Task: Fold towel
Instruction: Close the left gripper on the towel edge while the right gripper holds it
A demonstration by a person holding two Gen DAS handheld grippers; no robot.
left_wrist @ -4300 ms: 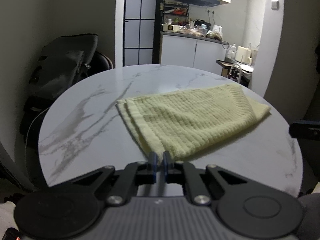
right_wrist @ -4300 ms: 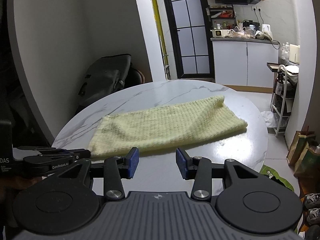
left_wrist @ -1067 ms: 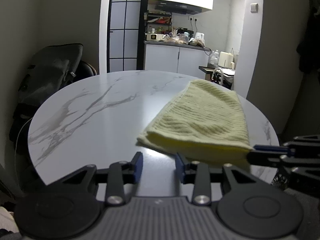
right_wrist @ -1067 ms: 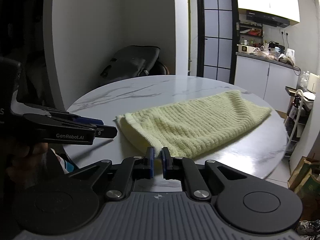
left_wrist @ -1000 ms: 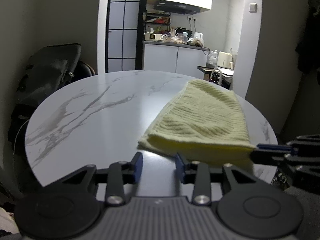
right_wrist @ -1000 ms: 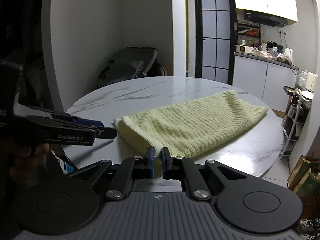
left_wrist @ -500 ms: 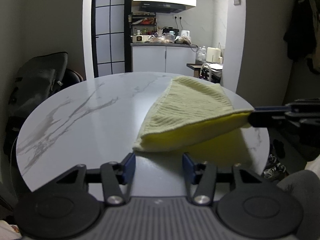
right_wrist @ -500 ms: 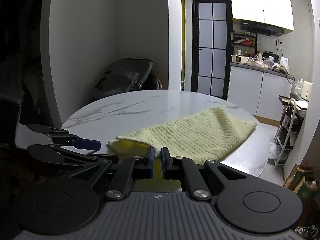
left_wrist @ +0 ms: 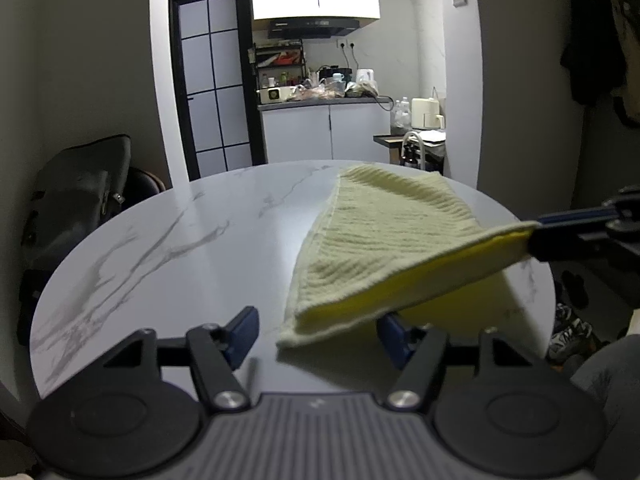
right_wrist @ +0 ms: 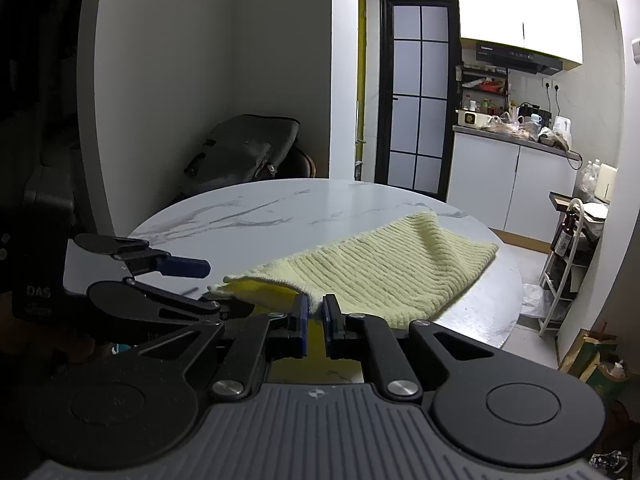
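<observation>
Your right tool (right_wrist: pixel 315 307) pinches near corner of towel (right_wrist: pixel 384 268), raised off bench (right_wrist: pixel 256 216) to start fold. Your left tool (left_wrist: pixel 316 330) gapes wide around other near corner (not gripping), ready to close.

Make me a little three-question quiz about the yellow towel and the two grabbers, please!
1. True or false: the right gripper has its fingers shut on a near corner of the yellow towel.
2. Multiple choice: the left gripper is A) open, with the towel's other near corner between its fingers, B) shut on the towel, C) out of view.
3. Fill in: the towel's far end lies on the round ____ table, while the near edge is raised.

Key: 1 true. 2 A. 3 marble.
</observation>
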